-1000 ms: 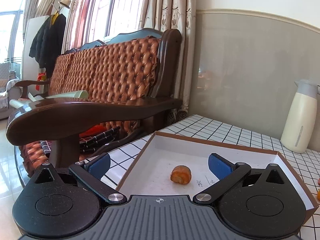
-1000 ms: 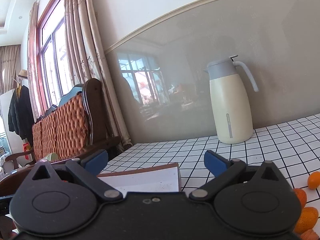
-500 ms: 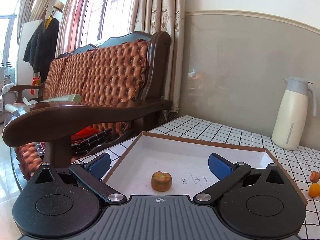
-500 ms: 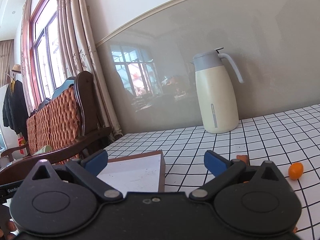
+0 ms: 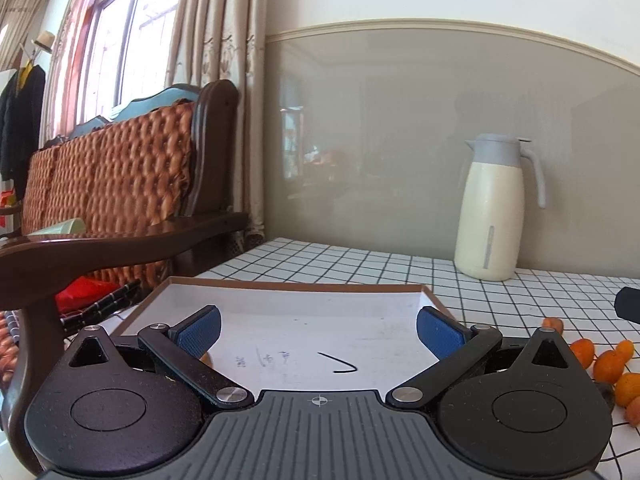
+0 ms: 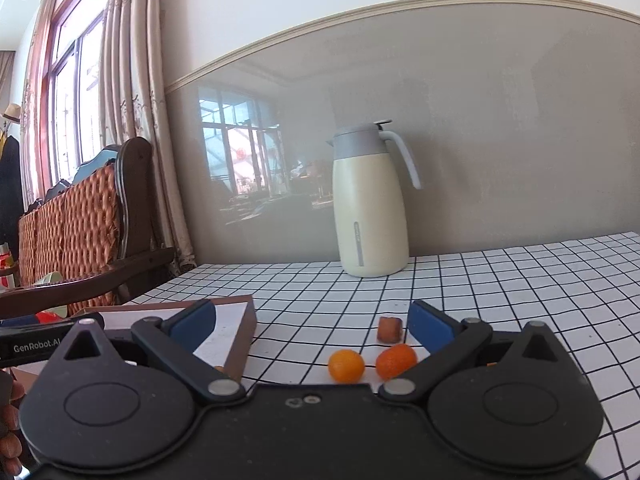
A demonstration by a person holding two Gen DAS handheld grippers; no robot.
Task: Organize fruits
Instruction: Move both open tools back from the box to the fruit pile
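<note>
Your left gripper (image 5: 318, 330) hangs spread and empty over the box (image 5: 296, 288). Your right gripper (image 6: 310, 326), also spread and empty, faces two oranges (image 6: 346, 366) on the tablecloth (image 6: 520, 280) beside the box's right edge.

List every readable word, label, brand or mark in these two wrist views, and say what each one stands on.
"GenRobot.A" then cut off: white print on the black left gripper body, seen at the right wrist view's left edge.
Handwritten marks on the white floor of the box: a few small characters, too blurred to read, and a black hook-like stroke.
Thermos jug: a grey vertical strip, with no legible text.
</note>
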